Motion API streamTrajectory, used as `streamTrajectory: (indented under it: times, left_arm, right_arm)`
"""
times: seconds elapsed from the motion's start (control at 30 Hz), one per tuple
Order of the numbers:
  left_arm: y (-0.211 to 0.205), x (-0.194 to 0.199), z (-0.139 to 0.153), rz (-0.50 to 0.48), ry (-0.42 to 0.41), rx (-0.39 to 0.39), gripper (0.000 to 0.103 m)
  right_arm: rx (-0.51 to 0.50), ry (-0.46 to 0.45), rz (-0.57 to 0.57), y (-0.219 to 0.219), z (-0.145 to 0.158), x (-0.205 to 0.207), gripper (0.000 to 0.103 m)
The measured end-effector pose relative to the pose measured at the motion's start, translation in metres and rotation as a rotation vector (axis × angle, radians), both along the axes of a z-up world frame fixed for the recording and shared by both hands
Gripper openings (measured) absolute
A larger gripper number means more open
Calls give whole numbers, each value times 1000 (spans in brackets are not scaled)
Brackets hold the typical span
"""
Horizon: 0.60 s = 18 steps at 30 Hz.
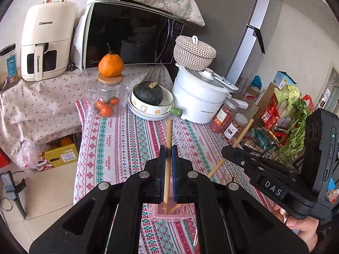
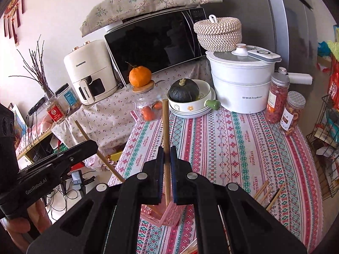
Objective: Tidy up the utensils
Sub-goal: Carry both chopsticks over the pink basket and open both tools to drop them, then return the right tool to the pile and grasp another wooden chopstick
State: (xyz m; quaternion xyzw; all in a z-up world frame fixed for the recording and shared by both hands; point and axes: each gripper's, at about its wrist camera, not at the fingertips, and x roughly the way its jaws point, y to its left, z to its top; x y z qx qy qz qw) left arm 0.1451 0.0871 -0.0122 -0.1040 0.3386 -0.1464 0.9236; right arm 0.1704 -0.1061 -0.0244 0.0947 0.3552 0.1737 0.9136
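My left gripper (image 1: 168, 148) is shut on a wooden chopstick (image 1: 168, 135) whose lower end stands in a pink perforated holder (image 1: 182, 211) below the jaws. My right gripper (image 2: 166, 149) is shut on another wooden chopstick (image 2: 165, 122), its lower end in the same pink holder (image 2: 169, 216). Each gripper shows in the other's view: the right one (image 1: 231, 148) at the right with its chopstick (image 1: 243, 133), the left one (image 2: 93, 144) at the left with its chopstick (image 2: 84, 134). Several loose chopsticks (image 2: 267, 191) lie on the patterned tablecloth (image 2: 233, 148) to the right.
At the back of the table stand a glass jar of oranges (image 1: 108, 99), stacked bowls with a dark squash (image 1: 148, 97), a white pot (image 1: 201, 99) and two snack jars (image 2: 277, 97). A microwave (image 1: 131, 36) and an air fryer (image 1: 46, 42) are behind. A wire basket (image 1: 275, 135) is at right.
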Motion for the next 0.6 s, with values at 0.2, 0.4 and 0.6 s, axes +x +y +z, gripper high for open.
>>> streamTrajectory:
  times: [0.2,0.4,0.6]
  left_arm:
    - [6,2,-1,-12,19,-76,21]
    - [16,-12,13,22,-42,-174,97]
    - [12,-21,13,-3,1,-267,96]
  right_arm:
    - [15,6,-1,-7,-1,0,11]
    - [95,-31,-26,-37,19,-15,49]
    - [112,-44,-99,-79,31,-33,82]
